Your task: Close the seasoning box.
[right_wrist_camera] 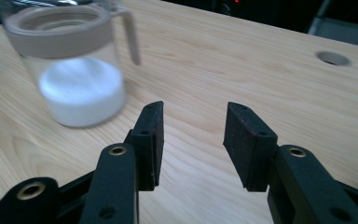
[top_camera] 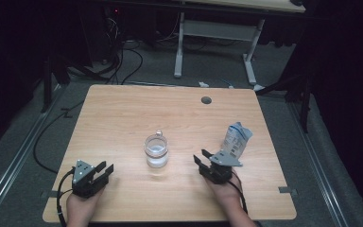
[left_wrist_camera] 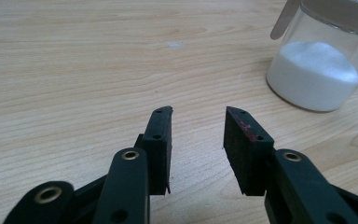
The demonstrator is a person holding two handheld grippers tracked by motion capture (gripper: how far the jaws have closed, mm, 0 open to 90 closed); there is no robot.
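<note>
The jar (top_camera: 156, 151) of white powder stands mid-table (top_camera: 123, 113), between the left gripper (top_camera: 105, 170) and right gripper (top_camera: 203, 157), both with jaws apart and empty. The high view adds a pouch (top_camera: 235, 140) just beyond the right gripper.

Each black tool (top_camera: 105, 170) has 2 flat-padded jaws, brass-ringed screw holes.

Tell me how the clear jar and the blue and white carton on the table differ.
The jar is see-through, with white powder in its lower part; the carton is opaque, printed blue and white. The jar is round and squat; the carton is taller and boxy. The jar stands upright near the table's middle, between the two grippers; the carton leans, just behind the right gripper. Both rest on the wooden table, and neither is held.
</note>
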